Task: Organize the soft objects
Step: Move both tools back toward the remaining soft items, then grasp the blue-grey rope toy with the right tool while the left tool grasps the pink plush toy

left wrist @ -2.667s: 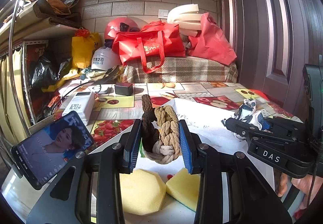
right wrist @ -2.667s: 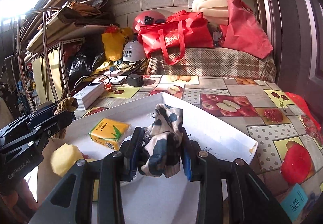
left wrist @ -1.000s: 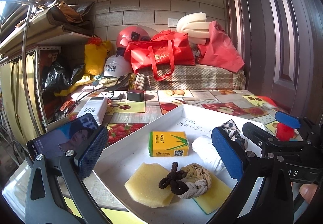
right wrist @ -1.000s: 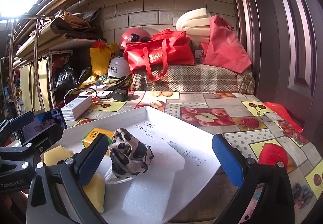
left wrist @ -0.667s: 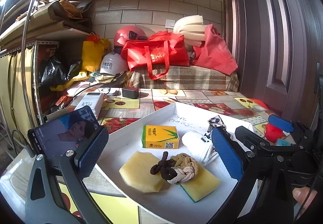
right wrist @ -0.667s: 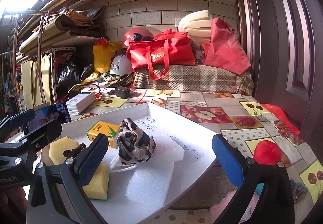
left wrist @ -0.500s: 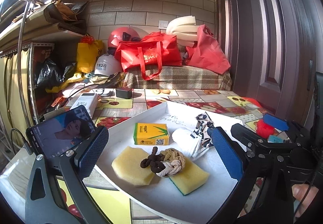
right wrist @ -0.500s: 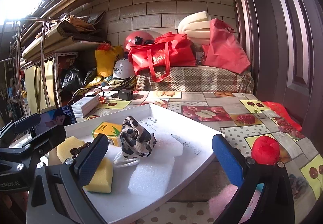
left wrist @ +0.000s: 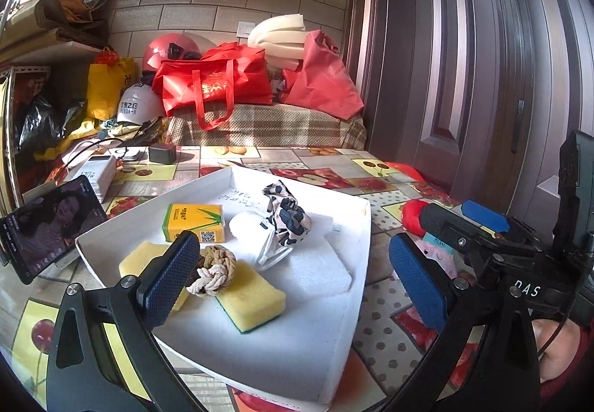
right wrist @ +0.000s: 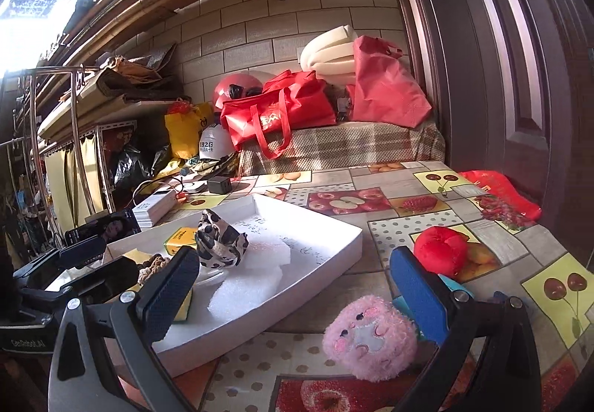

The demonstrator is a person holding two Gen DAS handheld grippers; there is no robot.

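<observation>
A white tray (left wrist: pixel 345 304) (right wrist: pixel 326 248) holds a braided rope knot (left wrist: pixel 213 269), two yellow sponges (left wrist: pixel 252 295), a yellow tissue pack (left wrist: pixel 195 221), a black-and-white spotted cloth (left wrist: pixel 287 217) (right wrist: pixel 219 243) and white foam pieces (right wrist: pixel 252 282). My left gripper (left wrist: pixel 293 280) is open and empty above the tray's front. My right gripper (right wrist: pixel 293 291) is open and empty, right of the tray. A pink plush toy (right wrist: pixel 371 336) lies on the table just in front of it. A red plush ball (right wrist: pixel 441 250) lies farther right.
A phone (left wrist: pixel 44 226) stands left of the tray. A white power bank (left wrist: pixel 92 172) and a black charger (left wrist: pixel 162 153) lie behind it. Red bags (left wrist: pixel 211 83), helmets and foam rolls sit on the back bench. A door (left wrist: pixel 482 59) is at right.
Both grippers let go of their items, the rope knot and the spotted cloth, in the tray, opened wide and drew back. The pink plush and red ball have come into view.
</observation>
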